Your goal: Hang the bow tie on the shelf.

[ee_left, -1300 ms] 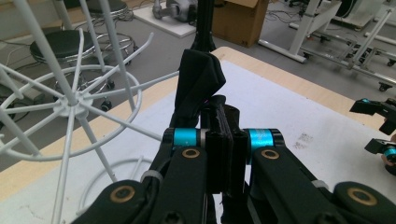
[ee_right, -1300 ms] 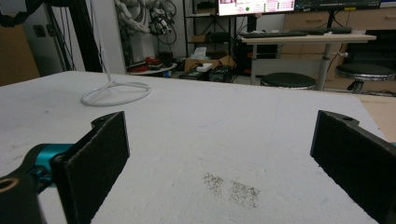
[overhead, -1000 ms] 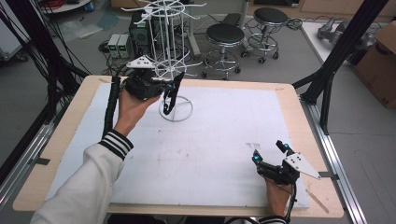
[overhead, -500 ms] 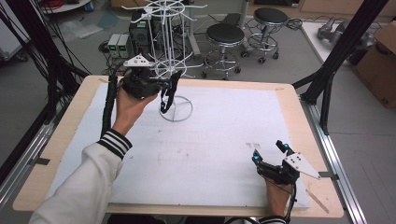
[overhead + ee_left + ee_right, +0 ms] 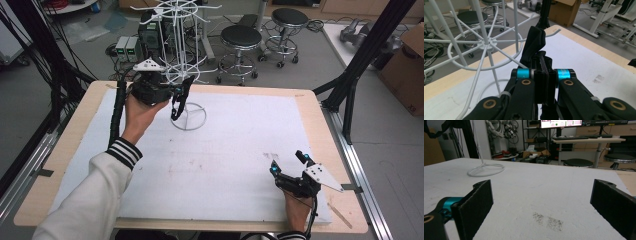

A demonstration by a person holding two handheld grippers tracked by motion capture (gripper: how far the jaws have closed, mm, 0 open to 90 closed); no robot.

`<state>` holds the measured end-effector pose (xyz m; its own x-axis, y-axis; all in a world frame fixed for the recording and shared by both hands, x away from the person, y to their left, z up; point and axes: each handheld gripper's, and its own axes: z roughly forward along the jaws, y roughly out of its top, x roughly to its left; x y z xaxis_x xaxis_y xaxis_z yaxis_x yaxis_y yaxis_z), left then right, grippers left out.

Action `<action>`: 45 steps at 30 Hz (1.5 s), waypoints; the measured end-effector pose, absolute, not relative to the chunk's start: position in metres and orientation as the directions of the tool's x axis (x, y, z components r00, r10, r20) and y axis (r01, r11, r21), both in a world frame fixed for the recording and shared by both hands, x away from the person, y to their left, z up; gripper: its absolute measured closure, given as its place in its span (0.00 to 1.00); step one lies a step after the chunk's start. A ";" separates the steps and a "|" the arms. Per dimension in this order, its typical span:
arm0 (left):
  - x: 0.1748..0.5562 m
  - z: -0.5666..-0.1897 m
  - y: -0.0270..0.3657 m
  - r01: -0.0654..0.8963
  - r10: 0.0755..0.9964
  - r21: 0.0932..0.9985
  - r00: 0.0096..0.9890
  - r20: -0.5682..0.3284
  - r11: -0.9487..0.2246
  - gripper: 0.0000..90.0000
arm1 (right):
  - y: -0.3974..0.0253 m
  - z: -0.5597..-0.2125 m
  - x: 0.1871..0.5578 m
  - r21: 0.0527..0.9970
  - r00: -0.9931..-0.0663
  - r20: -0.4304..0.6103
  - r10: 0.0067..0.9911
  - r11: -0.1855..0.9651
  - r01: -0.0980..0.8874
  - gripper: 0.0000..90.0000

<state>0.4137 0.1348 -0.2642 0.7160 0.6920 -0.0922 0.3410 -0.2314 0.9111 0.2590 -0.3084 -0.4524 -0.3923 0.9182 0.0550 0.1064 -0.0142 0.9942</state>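
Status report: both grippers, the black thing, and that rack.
Left gripper shut on black fabric strap, beside white wire rack. Right gripper open, low over table. Rack hooks close by.

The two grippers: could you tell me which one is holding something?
The left gripper, raised beside the white wire rack, is shut on a black strap; the right gripper rests open at the table's near edge.

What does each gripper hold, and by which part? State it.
The left gripper is shut on a black strap, clamped at its lower end, beside the white wire rack. The right gripper is open and holds nothing.
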 end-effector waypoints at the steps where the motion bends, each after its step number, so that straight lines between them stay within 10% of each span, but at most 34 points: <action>1: 0.414 -0.264 0.134 0.341 0.690 0.911 0.718 -0.093 -0.232 0.99 | -0.308 -0.452 0.259 0.994 -0.391 0.056 0.919 -0.015 0.108 0.04; 45: 0.414 -0.286 0.126 0.365 0.710 0.892 0.700 -0.076 -0.265 0.97 | -0.309 -0.452 0.259 0.994 -0.390 0.059 0.919 -0.017 0.109 0.04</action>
